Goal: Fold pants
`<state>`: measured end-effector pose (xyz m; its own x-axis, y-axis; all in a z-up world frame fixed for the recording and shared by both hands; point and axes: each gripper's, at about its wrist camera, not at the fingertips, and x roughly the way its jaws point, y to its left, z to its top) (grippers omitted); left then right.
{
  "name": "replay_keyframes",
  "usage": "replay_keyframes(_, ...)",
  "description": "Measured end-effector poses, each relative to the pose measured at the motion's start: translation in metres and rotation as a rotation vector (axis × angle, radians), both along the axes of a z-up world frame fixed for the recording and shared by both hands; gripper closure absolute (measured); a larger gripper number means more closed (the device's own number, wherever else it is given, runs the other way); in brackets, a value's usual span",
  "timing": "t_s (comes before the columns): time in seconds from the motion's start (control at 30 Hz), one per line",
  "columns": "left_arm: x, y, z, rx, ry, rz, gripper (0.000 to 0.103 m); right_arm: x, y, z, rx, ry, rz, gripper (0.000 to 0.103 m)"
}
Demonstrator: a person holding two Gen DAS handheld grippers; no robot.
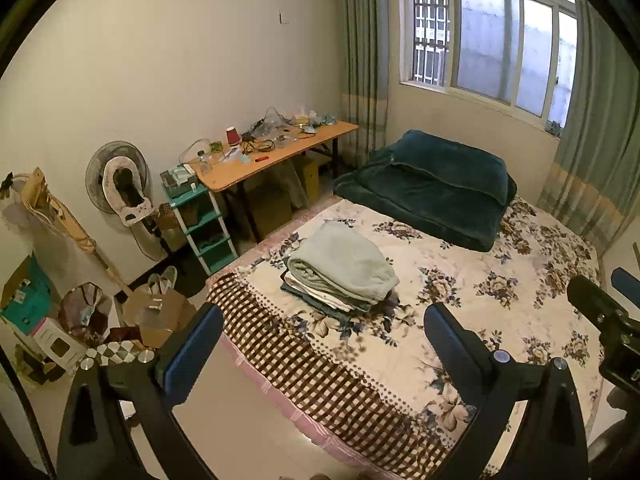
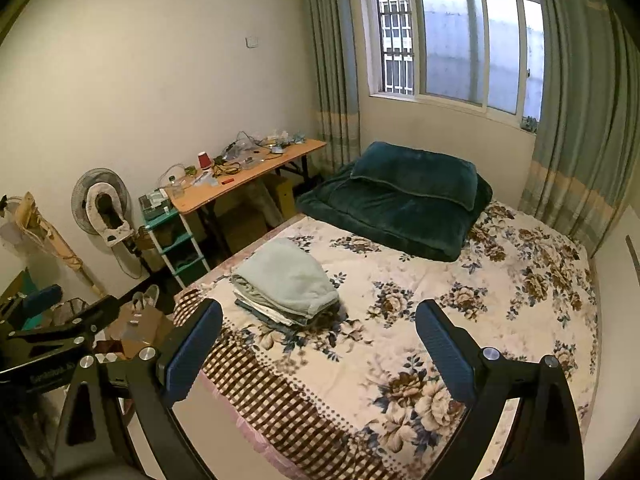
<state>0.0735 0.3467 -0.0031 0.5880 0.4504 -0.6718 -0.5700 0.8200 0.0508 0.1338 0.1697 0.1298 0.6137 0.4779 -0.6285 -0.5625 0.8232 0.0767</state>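
Note:
A stack of folded clothes, with pale green folded pants (image 1: 344,264) on top, lies on the floral bed cover (image 1: 500,304) near the bed's left edge. It also shows in the right wrist view (image 2: 286,280). My left gripper (image 1: 324,344) is open and empty, held above the bed's near corner, short of the stack. My right gripper (image 2: 320,348) is open and empty, also above the near part of the bed (image 2: 500,320). The right gripper's body shows at the right edge of the left wrist view (image 1: 608,320). The left gripper's body shows at the left of the right wrist view (image 2: 60,328).
A folded dark green quilt with a pillow (image 1: 432,188) lies at the head of the bed under the window. A cluttered wooden desk (image 1: 276,152), a teal shelf (image 1: 200,224), a fan (image 1: 116,184) and boxes and bags on the floor (image 1: 156,312) stand left of the bed.

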Motion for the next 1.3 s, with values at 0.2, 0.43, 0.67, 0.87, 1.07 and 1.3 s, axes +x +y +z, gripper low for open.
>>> replay_keyframes(0.2, 0.008, 0.004, 0.01, 0.023, 0.002, 0.002, 0.0, 0.023, 0.012, 0.003, -0.016, 0.022, 0.001, 0.004)
replay_keyframes(0.43, 0.017, 0.009, 0.01, 0.006, 0.018, -0.02, 0.0, 0.038, 0.022, 0.0, -0.024, 0.05, 0.0, 0.004)
replay_keyframes(0.67, 0.021, 0.015, 0.008, -0.019, 0.017, -0.015, 0.0, 0.038, 0.023, -0.004, -0.027, 0.054, -0.007, 0.004)
replay_keyframes(0.87, 0.021, 0.017, 0.01, -0.005, 0.008, -0.003, 0.0, 0.036, 0.026, -0.013, -0.03, 0.061, -0.011, 0.004)
replay_keyframes(1.07, 0.019, 0.023, 0.009, -0.004, 0.006, 0.014, 0.0, 0.031, 0.033, -0.019, -0.045, 0.057, -0.005, 0.003)
replay_keyframes(1.3, 0.017, 0.026, 0.001, -0.026, 0.017, 0.019, 0.0, 0.031, 0.036, -0.023, -0.061, 0.06, 0.008, 0.003)
